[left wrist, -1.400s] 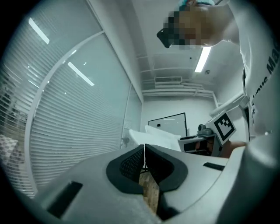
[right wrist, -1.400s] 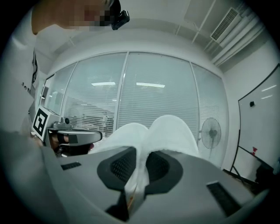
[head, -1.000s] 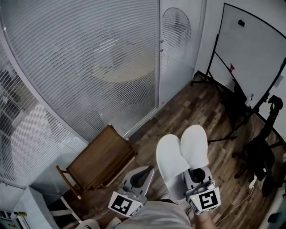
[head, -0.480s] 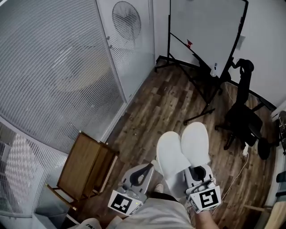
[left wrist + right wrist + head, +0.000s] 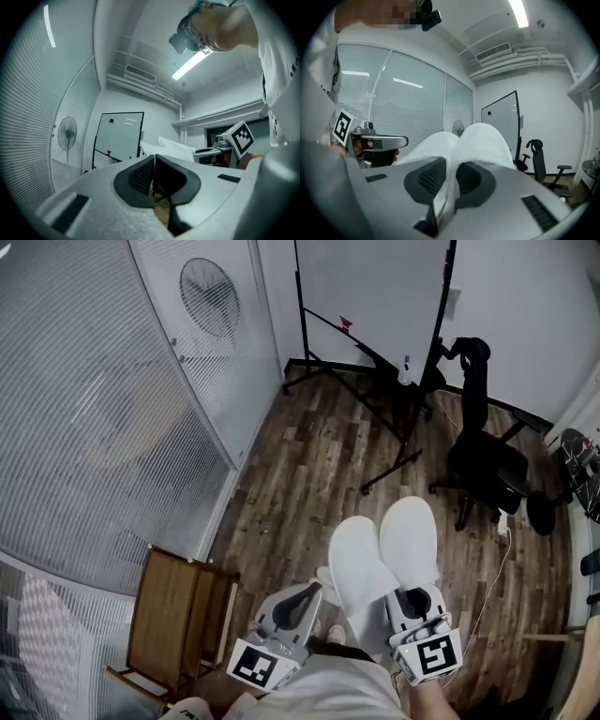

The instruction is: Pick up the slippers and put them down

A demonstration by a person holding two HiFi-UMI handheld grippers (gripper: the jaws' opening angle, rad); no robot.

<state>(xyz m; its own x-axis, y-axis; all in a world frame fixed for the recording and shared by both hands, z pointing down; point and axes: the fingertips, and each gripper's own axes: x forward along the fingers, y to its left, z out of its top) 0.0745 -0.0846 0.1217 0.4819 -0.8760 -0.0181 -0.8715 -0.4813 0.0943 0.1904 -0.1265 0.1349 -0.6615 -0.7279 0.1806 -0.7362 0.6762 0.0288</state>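
both slippers (image 5: 380, 554) clamped between the right tongs (image 5: 412, 604), sticking out ahead.

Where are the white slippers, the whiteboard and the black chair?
white slippers (image 5: 386, 563): head view, where the pair overlaps
whiteboard (image 5: 370, 287): head view, board face
black chair (image 5: 483, 465): head view, seat

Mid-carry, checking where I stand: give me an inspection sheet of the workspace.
Surface: wood-plank floor.
Job's things: white slippers, paired, held off the floor.
Clutter: wooden folding chair beside the blinds.
Grippers: right gripper, jaws shut on the slippers; left gripper, jaws shut, empty.
Cables: white cable on the floor by the office chair.
Surroundings: whiteboard on a stand, fan, blinds.
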